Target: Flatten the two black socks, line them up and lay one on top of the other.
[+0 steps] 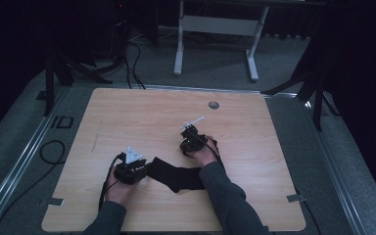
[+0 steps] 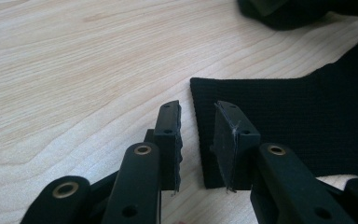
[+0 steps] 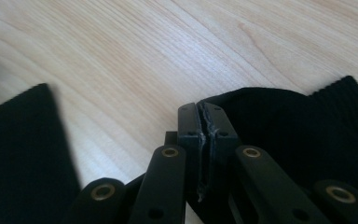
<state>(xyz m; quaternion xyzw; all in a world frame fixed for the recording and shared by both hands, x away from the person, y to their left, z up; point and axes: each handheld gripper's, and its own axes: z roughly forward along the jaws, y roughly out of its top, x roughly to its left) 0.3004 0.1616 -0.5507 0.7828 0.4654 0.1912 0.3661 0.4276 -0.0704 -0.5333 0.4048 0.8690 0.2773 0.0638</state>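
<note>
One black knit cloth (image 2: 279, 102), soft, limp; left gripper (image 2: 198, 135) open astride its edge, right gripper (image 3: 204, 128) closed, whether pinching cloth unclear.

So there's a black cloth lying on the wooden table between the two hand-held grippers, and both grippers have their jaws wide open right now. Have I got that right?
Not quite. Only the left gripper is open: the left gripper view shows a gap between its jaws, at the edge of the black cloth. The right gripper has its jaws pressed together, as the right gripper view shows. The cloth does lie on the wooden table between them.
</note>
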